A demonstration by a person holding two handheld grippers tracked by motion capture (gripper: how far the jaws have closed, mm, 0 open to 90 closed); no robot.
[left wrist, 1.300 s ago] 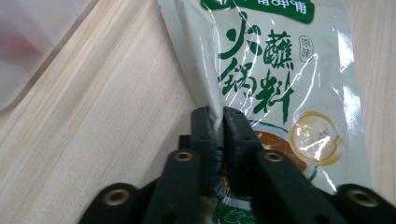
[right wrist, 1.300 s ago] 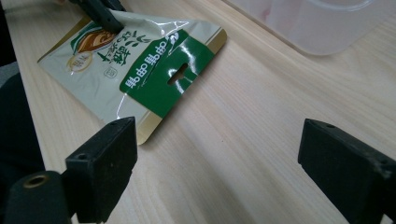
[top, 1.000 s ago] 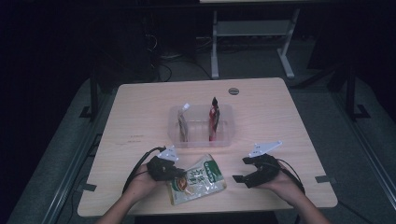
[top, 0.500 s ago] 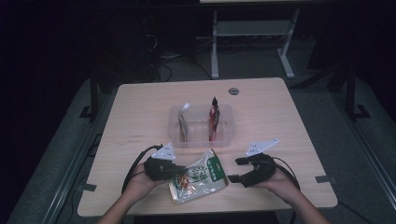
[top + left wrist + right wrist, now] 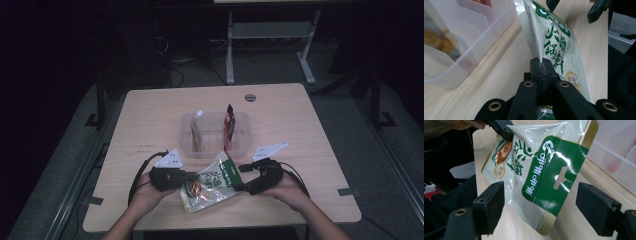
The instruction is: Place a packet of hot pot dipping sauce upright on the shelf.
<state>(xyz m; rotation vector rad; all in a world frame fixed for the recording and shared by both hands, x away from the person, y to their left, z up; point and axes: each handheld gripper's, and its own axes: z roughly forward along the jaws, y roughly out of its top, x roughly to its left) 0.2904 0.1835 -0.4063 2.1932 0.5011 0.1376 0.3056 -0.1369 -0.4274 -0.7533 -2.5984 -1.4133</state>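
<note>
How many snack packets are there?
3: one green and white packet held up over the table's near edge, and two standing in the clear bin, a brown one left, a red one right.

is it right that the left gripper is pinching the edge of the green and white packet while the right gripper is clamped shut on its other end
Not quite. The left gripper does pinch the packet, but the right gripper is open: in the right gripper view its jaws stand wide on either side of the packet's green header end without touching it.
</note>
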